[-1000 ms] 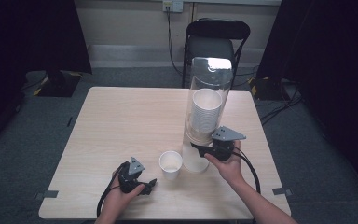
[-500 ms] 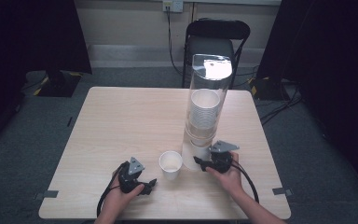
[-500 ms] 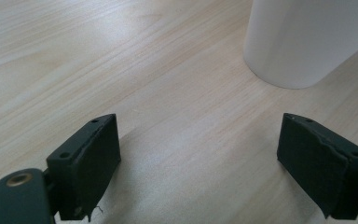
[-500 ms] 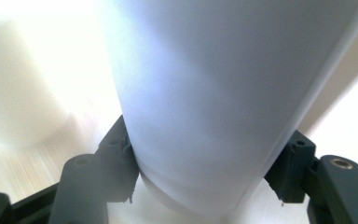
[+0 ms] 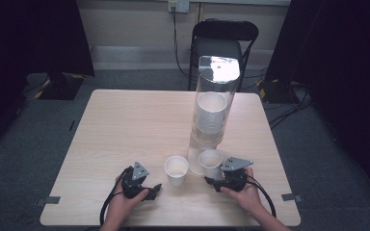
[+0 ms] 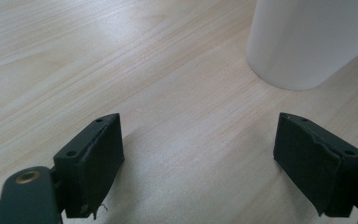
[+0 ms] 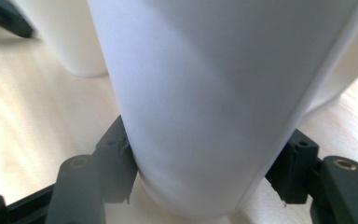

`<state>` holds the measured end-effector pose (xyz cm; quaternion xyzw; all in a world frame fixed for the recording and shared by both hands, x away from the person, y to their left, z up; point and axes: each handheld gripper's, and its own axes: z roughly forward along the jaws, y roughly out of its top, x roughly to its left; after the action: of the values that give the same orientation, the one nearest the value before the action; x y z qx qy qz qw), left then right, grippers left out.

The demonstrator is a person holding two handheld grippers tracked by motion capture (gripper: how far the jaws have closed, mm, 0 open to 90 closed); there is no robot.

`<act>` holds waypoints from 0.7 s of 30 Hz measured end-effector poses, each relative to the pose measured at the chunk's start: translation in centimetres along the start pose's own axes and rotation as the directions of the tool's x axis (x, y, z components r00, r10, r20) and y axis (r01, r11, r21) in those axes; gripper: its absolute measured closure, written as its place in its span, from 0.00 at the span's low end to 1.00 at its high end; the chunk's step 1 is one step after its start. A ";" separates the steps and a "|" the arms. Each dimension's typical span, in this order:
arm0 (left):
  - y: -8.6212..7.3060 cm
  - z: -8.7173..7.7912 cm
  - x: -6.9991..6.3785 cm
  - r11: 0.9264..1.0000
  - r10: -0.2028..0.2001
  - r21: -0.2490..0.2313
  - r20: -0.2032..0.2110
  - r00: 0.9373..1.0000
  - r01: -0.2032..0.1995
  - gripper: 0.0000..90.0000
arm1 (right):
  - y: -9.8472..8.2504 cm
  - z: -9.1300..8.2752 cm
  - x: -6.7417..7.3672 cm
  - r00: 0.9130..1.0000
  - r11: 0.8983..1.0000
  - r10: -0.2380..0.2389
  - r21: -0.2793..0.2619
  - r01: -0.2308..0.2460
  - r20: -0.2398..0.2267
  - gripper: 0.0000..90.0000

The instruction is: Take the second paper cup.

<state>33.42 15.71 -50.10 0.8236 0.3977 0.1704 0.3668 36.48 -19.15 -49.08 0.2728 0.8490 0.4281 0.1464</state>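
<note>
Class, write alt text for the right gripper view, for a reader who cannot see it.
A white paper cup stands clamped between the right gripper's two black jaws, its base on the pale wooden table. Another white cup stands behind it at upper left.

Both forearms come in from the bottom edge of the high view, low over the bench. The left hand [image 5: 125,202] holds the left tool [image 5: 153,188] near the front edge, pointing to the person's right; in the left gripper view its jaws stand wide apart with nothing between them. The right hand [image 5: 242,195] holds the right tool [image 5: 210,180], pointing to the person's left; in the right gripper view its jaws press both sides of a white paper cup [image 7: 214,93].
</note>
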 end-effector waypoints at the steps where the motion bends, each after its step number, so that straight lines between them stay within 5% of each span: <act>1: 0.0 0.0 0.0 1.000 0.003 -0.001 -0.001 1.000 -0.003 0.17 | -0.1 -0.2 0.3 1.000 1.000 -0.005 0.000 0.005 -0.016 0.39; 9: 0.1 0.1 0.0 1.000 -0.003 0.002 -0.006 1.000 0.003 0.17 | -0.8 -1.0 1.3 0.997 0.999 -0.040 0.019 0.041 -0.059 0.39; 10: 0.1 0.1 0.0 1.000 -0.006 0.002 -0.006 1.000 0.006 0.17 | -1.2 -0.9 1.2 0.995 0.998 -0.035 0.040 0.039 -0.095 0.38; 21: 0.1 0.1 0.1 1.000 0.004 0.004 -0.005 1.000 -0.004 0.16 | -1.5 -0.7 1.4 0.992 0.996 -0.049 0.073 0.058 -0.115 0.38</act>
<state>33.64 15.69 -50.09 0.8245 0.3974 0.1726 0.3639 34.47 -19.53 -49.88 0.2306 0.8787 0.4062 0.0989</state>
